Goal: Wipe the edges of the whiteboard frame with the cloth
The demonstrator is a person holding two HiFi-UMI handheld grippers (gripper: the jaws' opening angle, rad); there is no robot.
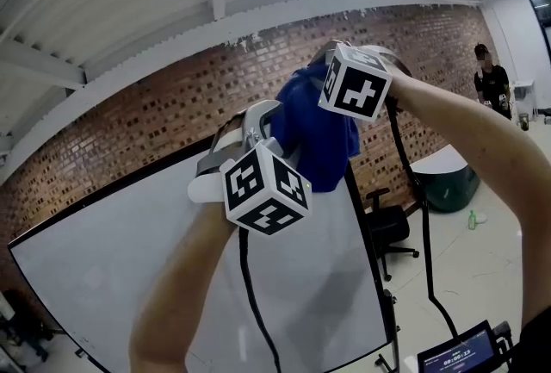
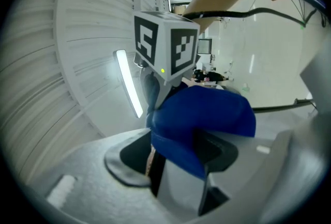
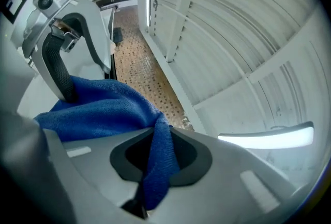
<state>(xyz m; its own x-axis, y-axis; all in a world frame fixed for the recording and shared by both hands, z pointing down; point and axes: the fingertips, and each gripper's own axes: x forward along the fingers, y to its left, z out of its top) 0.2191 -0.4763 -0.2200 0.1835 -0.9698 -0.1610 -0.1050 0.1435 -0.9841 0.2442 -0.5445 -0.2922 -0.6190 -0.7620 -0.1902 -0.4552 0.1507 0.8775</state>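
A blue cloth (image 1: 320, 141) is bunched at the top right corner of the whiteboard (image 1: 129, 268), against its black frame (image 1: 365, 220). My left gripper (image 1: 269, 127) sits at the top edge, its jaws closed on one end of the cloth (image 2: 207, 114), with the frame's dark edge showing in the gap between them. My right gripper (image 1: 320, 78) is higher and to the right, shut on a narrow fold of the cloth (image 3: 155, 155). In the right gripper view the left gripper's black finger (image 3: 58, 70) presses into the cloth. Both sets of fingertips are hidden in the head view.
A brick wall (image 1: 155, 104) stands behind the board. A black office chair (image 1: 389, 229), a round white table (image 1: 441, 163) and a person (image 1: 492, 80) are at the right. Black cables (image 1: 422, 216) hang from the grippers. A small screen (image 1: 456, 356) shows at the bottom right.
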